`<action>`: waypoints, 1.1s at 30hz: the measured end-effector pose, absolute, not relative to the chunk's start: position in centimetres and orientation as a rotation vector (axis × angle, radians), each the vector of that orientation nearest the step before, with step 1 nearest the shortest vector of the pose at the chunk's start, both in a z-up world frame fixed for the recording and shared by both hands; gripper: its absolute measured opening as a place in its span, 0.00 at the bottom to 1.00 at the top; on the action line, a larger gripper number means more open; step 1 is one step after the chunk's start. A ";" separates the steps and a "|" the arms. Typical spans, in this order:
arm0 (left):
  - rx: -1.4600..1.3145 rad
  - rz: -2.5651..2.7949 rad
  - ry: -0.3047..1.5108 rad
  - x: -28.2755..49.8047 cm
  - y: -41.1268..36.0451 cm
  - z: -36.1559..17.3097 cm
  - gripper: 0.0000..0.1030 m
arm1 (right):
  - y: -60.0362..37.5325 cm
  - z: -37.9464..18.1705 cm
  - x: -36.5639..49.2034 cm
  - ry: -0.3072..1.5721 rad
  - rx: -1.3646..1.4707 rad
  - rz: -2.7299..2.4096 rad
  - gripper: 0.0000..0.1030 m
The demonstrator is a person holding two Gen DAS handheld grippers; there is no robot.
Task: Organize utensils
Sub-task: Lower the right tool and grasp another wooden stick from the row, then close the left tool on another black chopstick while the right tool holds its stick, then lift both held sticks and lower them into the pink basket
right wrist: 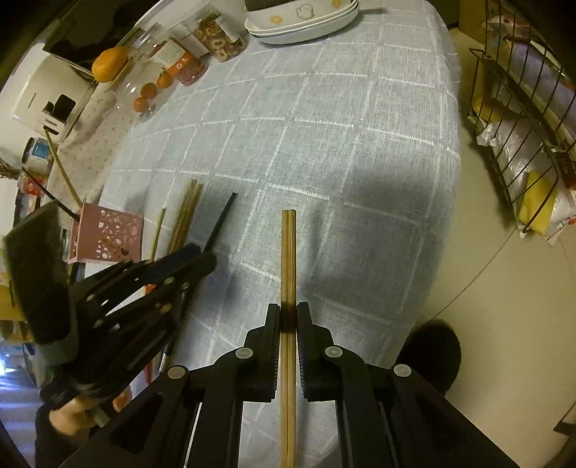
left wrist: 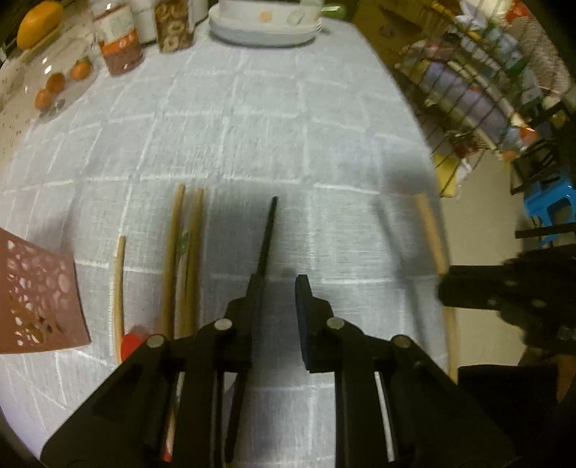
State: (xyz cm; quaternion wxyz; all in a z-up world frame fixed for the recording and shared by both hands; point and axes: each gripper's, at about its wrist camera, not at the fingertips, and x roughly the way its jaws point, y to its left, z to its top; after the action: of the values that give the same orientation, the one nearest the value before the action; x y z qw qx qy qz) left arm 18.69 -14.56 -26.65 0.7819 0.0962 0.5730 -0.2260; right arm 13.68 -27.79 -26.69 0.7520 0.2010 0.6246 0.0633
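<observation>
My right gripper point(right wrist: 288, 316) is shut on a pair of wooden chopsticks point(right wrist: 288, 252) and holds them above the table; they also show blurred in the left wrist view point(left wrist: 430, 234). My left gripper point(left wrist: 277, 288) is open over a black chopstick point(left wrist: 266, 241) that lies against its left finger. Whether that finger touches it I cannot tell. More wooden chopsticks point(left wrist: 181, 252) lie to the left on the cloth. A pink perforated utensil holder point(left wrist: 32, 298) stands at the far left, also in the right wrist view point(right wrist: 108, 234).
Stacked white dishes point(left wrist: 266, 25), jars point(left wrist: 172, 25), oranges under a glass cover point(left wrist: 54, 86) at the table's far side. A wire rack point(right wrist: 522, 118) stands beyond the right table edge. A blue stool point(left wrist: 550, 201) sits on the floor.
</observation>
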 end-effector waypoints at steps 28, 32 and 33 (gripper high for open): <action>0.180 -0.448 0.987 14.2 -10.3 -16.9 0.06 | -24.9 -19.0 11.1 1.114 0.263 0.112 0.09; 0.153 -0.438 0.919 13.0 -8.9 -14.7 0.06 | -24.0 -16.7 10.3 1.037 0.221 0.109 0.08; 0.146 -0.437 0.902 12.8 -8.5 -14.3 0.06 | -23.8 -16.4 10.2 1.024 0.215 0.111 0.08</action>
State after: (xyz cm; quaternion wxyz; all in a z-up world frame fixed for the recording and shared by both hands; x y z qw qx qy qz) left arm 12.76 -8.52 -14.26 0.8745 0.0698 0.4320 -0.2091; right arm 10.17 -23.82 -16.37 0.8648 0.1024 0.4887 0.0531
